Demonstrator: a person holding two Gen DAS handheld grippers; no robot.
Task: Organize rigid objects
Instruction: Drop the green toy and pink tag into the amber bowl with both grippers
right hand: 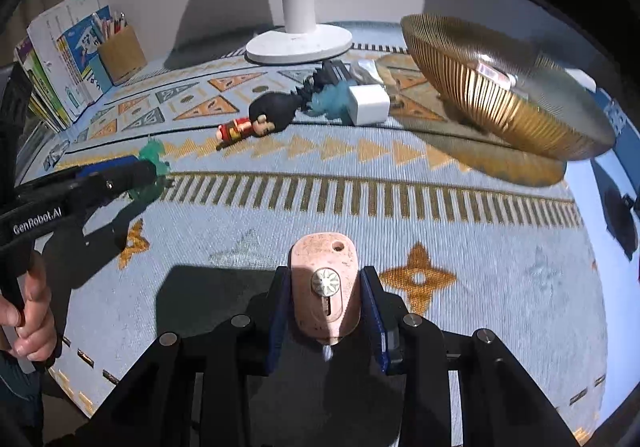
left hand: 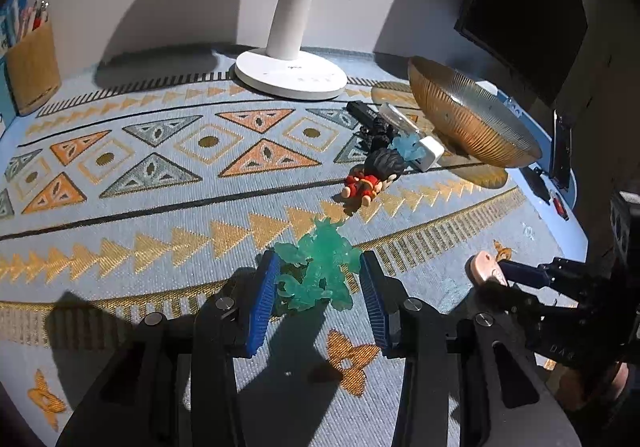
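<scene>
My left gripper (left hand: 318,279) is open around a translucent green figure (left hand: 320,267) that lies on the patterned cloth; its blue pads stand on either side, close to the figure. My right gripper (right hand: 325,299) is shut on a pink utility knife (right hand: 325,287) and holds it above the cloth; it also shows in the left wrist view (left hand: 486,271). A red doll with black hair (left hand: 372,175) lies near a blue figure (left hand: 408,149), a white charger (left hand: 430,153) and black items (left hand: 372,123). A ribbed gold glass bowl (left hand: 464,115) stands at the right.
A white lamp base (left hand: 290,75) stands at the back middle. A wooden pen holder (left hand: 32,63) stands at the back left, with books (right hand: 60,59) beside it. A dark monitor (left hand: 520,7) is at the back right. The table edge curves along the right.
</scene>
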